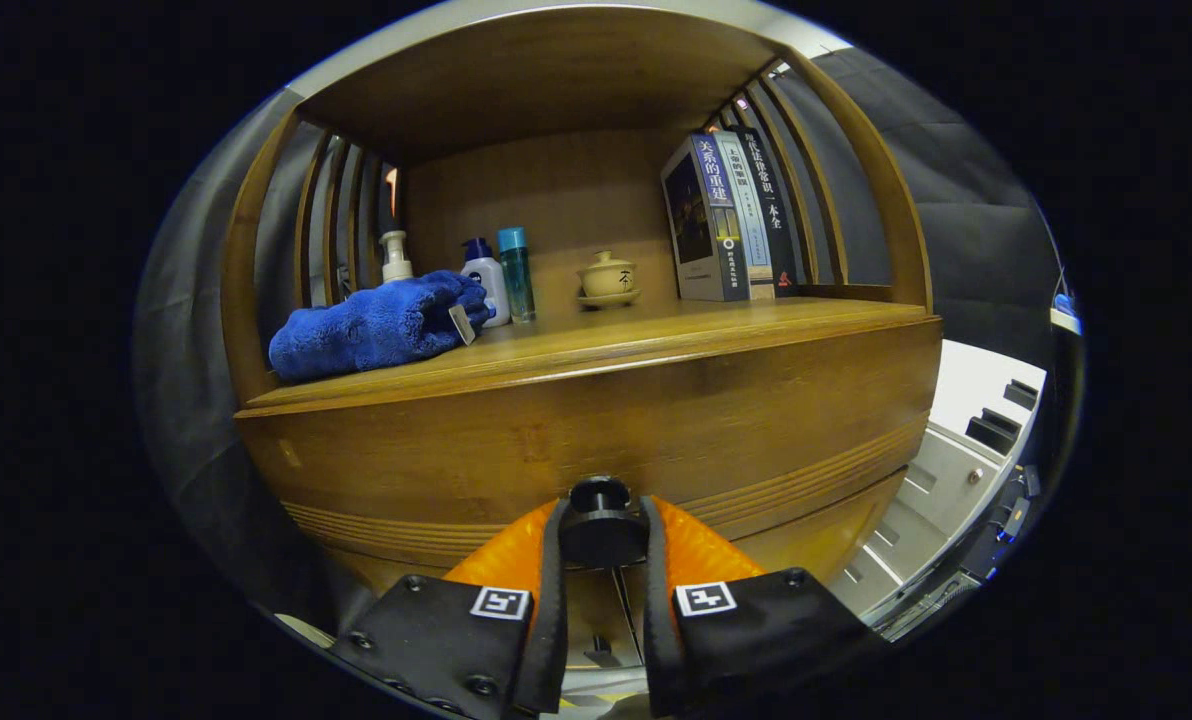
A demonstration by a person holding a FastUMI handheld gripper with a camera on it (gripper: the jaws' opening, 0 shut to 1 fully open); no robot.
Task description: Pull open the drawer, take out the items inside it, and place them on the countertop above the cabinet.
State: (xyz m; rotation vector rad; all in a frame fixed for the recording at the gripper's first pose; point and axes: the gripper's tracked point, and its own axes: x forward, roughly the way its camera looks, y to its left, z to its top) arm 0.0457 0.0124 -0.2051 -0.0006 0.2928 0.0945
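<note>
tool (602, 535) pinching the round dark knob (601, 520) on the wooden drawer (596, 430) front.

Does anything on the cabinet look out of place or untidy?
Only the blue towel: it lies crumpled on the countertop, overhanging the edge. The gripper is shut on the drawer knob.

Non-task clutter: pump bottle (395, 256), white bottle (486, 281), teal bottle (516, 272), lidded teacup (607, 277) on saucer, three upright books (728, 216) at right.
</note>
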